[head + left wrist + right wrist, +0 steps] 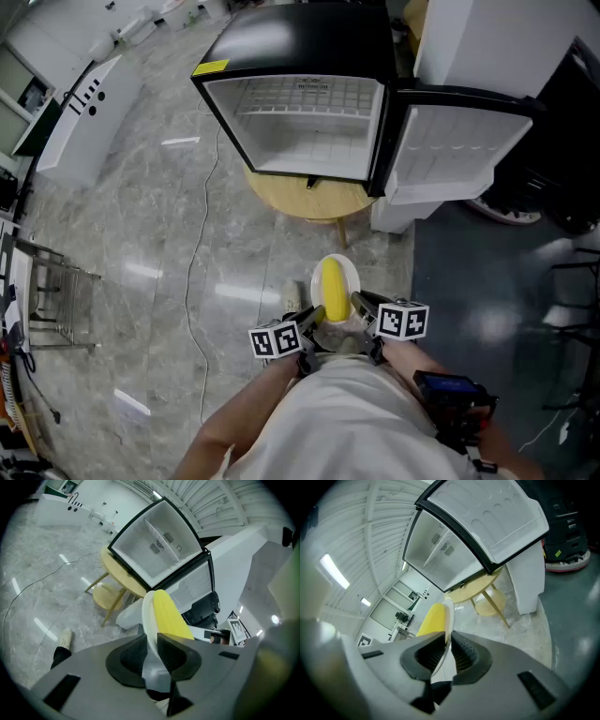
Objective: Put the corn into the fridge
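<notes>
A yellow corn cob (331, 290) lies on a white plate (348, 273) that both grippers carry in front of the person, above the floor. My left gripper (316, 317) is shut on the plate's left rim (148, 620), with the corn (169, 614) just beyond the jaws. On the opposite rim (449, 620) my right gripper (359, 302) is shut too, and there the corn (432, 618) shows to the left of the rim. The small black fridge (300, 94) stands ahead on a round wooden table (314, 197), its door (459, 141) swung open to the right and its white inside bare.
A white cabinet (89, 117) stands at the far left and a metal rack (56, 300) at the left edge. A thin cable (197, 262) runs over the marble floor. Right of the fridge are a white appliance (487, 42) and dark equipment (553, 187).
</notes>
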Available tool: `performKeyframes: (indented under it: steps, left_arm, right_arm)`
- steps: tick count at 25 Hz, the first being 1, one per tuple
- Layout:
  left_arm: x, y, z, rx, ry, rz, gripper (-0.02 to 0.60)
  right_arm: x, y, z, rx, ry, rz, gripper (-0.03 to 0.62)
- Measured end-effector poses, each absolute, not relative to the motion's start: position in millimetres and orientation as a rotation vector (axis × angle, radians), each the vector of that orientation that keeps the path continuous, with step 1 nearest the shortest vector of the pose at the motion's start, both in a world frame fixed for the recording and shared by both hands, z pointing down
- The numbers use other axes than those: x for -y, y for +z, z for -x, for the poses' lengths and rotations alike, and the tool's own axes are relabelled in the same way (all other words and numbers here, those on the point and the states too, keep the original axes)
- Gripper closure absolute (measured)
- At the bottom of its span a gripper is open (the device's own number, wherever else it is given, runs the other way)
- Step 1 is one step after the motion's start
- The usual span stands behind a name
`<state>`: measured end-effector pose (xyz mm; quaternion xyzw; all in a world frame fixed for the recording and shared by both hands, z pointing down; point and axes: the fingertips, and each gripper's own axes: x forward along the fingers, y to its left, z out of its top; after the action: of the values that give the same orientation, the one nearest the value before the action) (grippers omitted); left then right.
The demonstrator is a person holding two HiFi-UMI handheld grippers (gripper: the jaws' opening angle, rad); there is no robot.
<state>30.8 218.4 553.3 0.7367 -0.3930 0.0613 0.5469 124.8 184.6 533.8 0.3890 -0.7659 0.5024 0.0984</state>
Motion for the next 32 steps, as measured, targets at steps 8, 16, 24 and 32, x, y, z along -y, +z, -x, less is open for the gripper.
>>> performKeyframes:
  steps: [8, 16, 24, 32]
  left_arm:
    - [-295, 539, -35, 0.991, 0.127, -1.748, 0.509]
    - [-311, 520, -14, 1.078, 0.041, -1.738, 0.509]
    - [-324, 515, -10, 1.095, 0.048, -1.750, 0.509]
    - [-325, 513, -10, 1.077, 0.057, -1.764, 0.509]
  right_arm:
    - [-261, 534, -135, 2.252, 1.480, -1.133, 0.543]
    - [-271, 514, -107, 2.323, 1.393, -1.014, 0.543]
    - [-284, 512, -102, 2.318, 1.416, -1.004, 0.543]
    - [-289, 513, -103, 2.317, 1.456, -1.023, 0.543]
